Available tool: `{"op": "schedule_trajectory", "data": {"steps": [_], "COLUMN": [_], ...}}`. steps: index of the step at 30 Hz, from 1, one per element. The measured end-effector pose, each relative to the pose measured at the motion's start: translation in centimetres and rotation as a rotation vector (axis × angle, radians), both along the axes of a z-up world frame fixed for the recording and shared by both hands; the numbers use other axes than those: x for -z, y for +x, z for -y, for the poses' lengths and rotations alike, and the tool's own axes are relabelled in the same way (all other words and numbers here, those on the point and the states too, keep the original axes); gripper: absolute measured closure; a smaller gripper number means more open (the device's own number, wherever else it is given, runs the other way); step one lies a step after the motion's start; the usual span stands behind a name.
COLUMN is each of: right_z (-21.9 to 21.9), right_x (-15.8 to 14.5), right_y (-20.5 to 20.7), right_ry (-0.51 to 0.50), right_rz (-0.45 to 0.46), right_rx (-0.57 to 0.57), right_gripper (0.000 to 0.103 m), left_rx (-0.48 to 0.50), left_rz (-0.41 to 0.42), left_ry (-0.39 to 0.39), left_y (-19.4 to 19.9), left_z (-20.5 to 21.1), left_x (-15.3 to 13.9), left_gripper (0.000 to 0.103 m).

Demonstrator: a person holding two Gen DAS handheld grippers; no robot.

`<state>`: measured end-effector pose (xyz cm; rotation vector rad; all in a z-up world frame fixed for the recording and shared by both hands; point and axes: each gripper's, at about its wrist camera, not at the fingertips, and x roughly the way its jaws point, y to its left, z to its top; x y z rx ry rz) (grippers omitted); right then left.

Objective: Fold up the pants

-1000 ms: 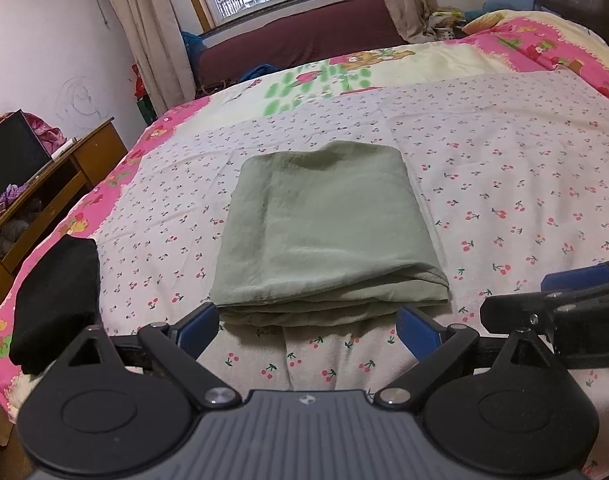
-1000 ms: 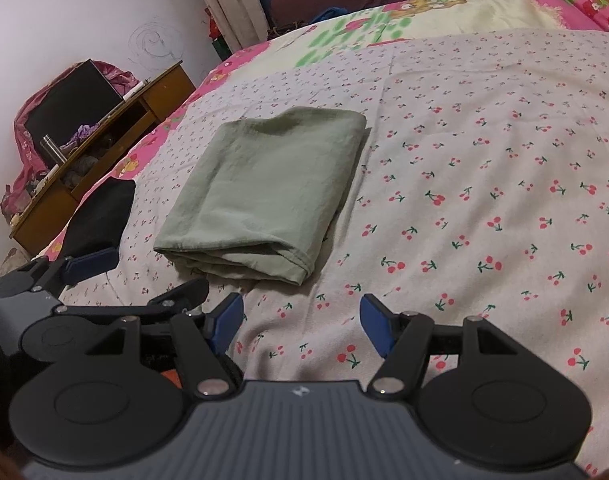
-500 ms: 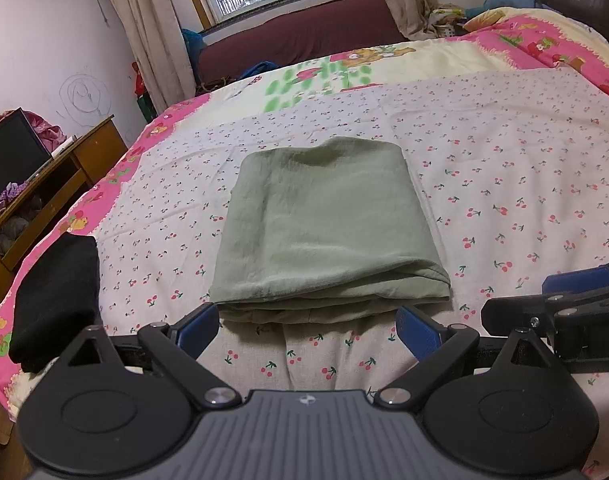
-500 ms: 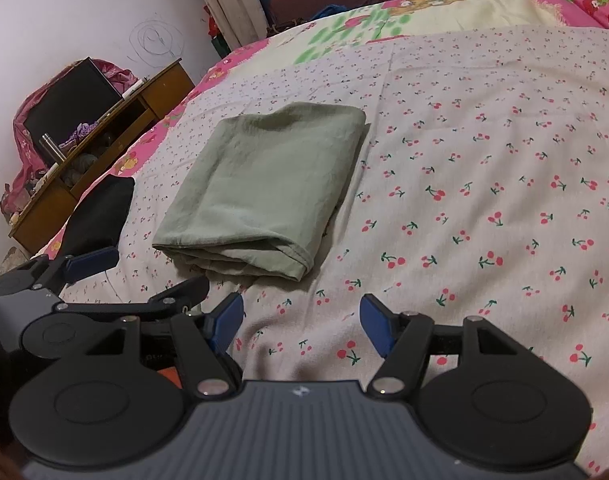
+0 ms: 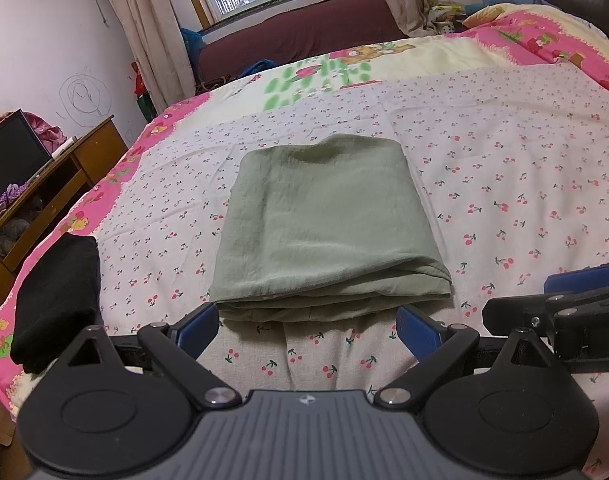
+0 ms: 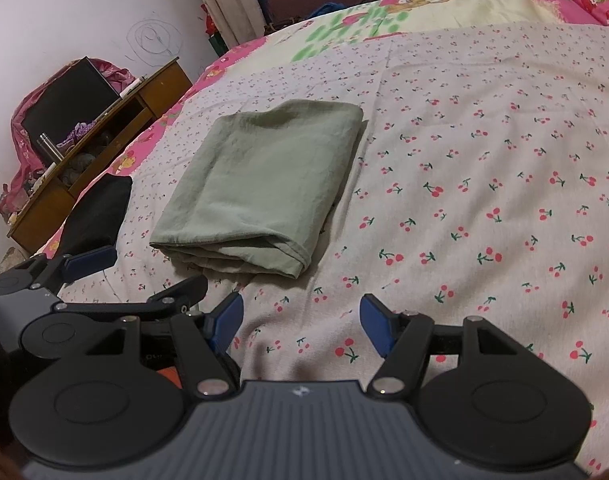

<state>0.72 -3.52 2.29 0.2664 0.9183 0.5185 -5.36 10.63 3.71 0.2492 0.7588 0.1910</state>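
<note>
The green pants (image 6: 264, 184) lie folded in a neat rectangle on the bed (image 6: 484, 152) — apart from both tools. The right hand-held gripper (image 6: 300, 320) hangs above the cherry-print sheet, jaws apart, nothing between them; the left hand-held gripper (image 6: 144, 276) sits beside it, near a black garment (image 6: 96, 212).

Cherry-print bedsheet (image 5: 504, 168) bearing folded green pants (image 5: 328, 224) and, near its edge, a black garment (image 5: 56, 292).
</note>
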Motion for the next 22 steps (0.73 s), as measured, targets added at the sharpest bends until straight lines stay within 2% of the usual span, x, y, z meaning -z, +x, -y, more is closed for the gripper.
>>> {"op": "schedule_trajectory", "data": {"steps": [22], "right_z": [-0.39], "right_x": [0.24], "right_y": [-0.1], "right_ry": [-0.001], "right_rz": [-0.008], "right_rx": [0.006], "right_gripper": [0.037], "left_rx": [-0.009], "left_rz": [-0.003], "left_ry": [0.021], "left_y": [0.05], "left_z": [0.01], "left_x": [0.41], "left_gripper": [0.0]}}
